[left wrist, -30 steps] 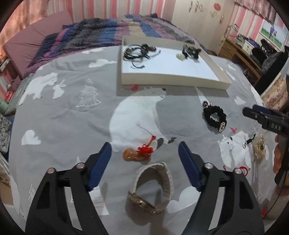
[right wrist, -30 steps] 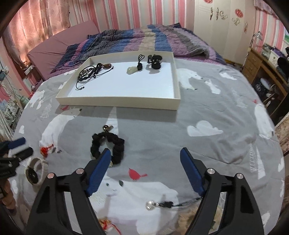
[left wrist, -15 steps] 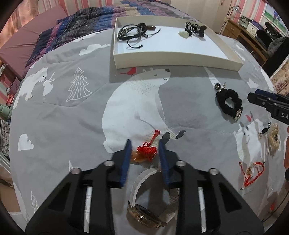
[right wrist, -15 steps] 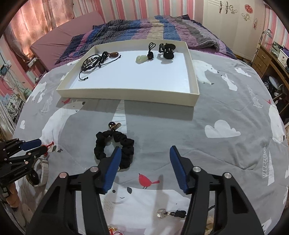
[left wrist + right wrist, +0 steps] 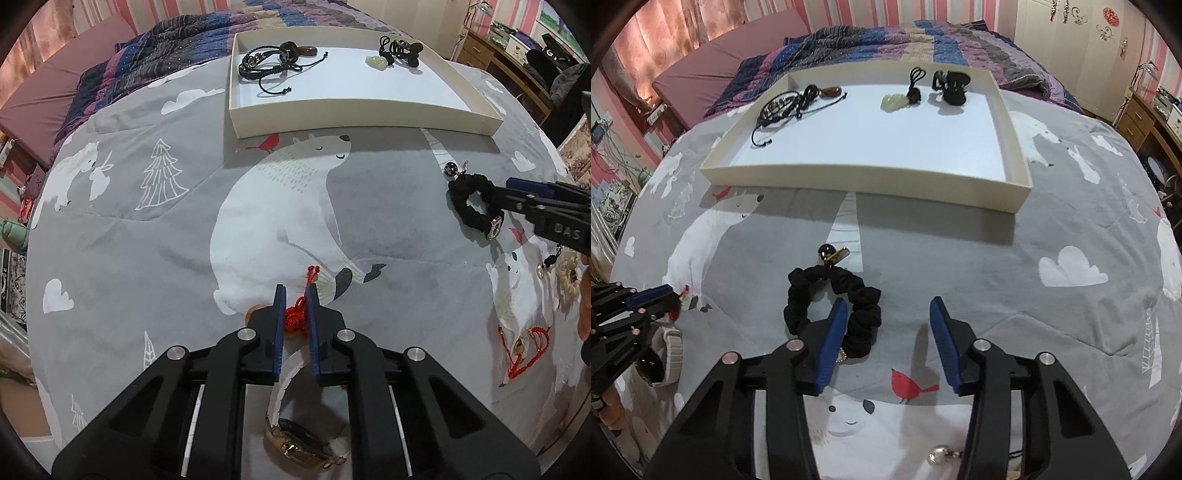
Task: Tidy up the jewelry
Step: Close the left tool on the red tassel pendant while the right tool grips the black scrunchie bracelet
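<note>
My left gripper (image 5: 295,291) is shut on the red knotted cord of an amber pendant (image 5: 294,315), low on the grey bedspread. A watch with a white strap (image 5: 303,446) lies under its arms. My right gripper (image 5: 888,310) is open above a black scrunchie bracelet (image 5: 849,295); its left finger (image 5: 833,332) covers the scrunchie's near edge. The scrunchie also shows in the left wrist view (image 5: 476,201). A white tray (image 5: 871,181) further back holds black cord bracelets (image 5: 783,105), a pale jade pendant (image 5: 894,101) and a black hair tie (image 5: 955,86).
A red cord bracelet (image 5: 528,347) and a beige piece (image 5: 569,275) lie at the right of the bedspread. A silver bead on a black cord (image 5: 938,458) lies under my right gripper. A striped blanket (image 5: 886,40) is behind the tray, a wooden dresser (image 5: 1145,118) to the right.
My left gripper moved forward and down and closed on the red knotted pendant. My right gripper moved forward and left to the black scrunchie and narrowed slightly, staying open.
</note>
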A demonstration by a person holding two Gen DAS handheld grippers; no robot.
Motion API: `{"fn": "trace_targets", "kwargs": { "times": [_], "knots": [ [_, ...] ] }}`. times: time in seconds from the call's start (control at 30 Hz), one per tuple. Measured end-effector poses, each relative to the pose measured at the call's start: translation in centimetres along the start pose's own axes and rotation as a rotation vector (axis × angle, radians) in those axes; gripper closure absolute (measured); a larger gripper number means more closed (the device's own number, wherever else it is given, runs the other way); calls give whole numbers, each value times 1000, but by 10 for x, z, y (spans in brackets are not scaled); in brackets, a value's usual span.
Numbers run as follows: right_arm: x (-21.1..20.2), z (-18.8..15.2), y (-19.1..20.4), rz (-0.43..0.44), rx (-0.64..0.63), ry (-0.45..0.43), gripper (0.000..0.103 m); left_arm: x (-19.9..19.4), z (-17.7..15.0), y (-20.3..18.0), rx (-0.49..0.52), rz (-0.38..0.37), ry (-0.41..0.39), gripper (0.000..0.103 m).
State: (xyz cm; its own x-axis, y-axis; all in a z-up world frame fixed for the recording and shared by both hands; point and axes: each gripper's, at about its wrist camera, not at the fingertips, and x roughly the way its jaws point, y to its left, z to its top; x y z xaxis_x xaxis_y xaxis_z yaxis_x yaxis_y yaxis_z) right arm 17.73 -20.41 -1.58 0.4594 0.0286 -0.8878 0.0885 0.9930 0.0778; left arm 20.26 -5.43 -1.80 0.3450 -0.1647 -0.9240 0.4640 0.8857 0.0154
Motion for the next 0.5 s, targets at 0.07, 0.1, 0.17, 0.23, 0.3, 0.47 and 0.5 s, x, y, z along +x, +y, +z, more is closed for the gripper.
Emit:
{"fn": "trace_targets", "kwargs": {
  "times": [0.07, 0.1, 0.17, 0.23, 0.3, 0.47, 0.5],
  "knots": [
    [4, -1, 2, -8, -7, 7, 61, 0, 0, 2, -4, 3, 0, 95],
    [7, -2, 3, -11, -10, 9, 62, 0, 0, 3, -5, 5, 1, 96],
    [9, -2, 4, -11, -14, 11, 66, 0, -1, 4, -10, 9, 2, 97],
    [8, -1, 5, -12, -25, 5, 75, -1, 0, 4, -9, 12, -3, 97],
    [8, -1, 6, -3, -32, 3, 84, -2, 1, 3, -7, 16, -8, 98],
    [2, 1, 2, -3, -23, -24, 91, -9, 1, 6, -22, 27, -25, 99],
    [-1, 2, 0, 0, -17, -30, 91, -10, 2, 8, -28, 26, -28, 99]
  ]
}}
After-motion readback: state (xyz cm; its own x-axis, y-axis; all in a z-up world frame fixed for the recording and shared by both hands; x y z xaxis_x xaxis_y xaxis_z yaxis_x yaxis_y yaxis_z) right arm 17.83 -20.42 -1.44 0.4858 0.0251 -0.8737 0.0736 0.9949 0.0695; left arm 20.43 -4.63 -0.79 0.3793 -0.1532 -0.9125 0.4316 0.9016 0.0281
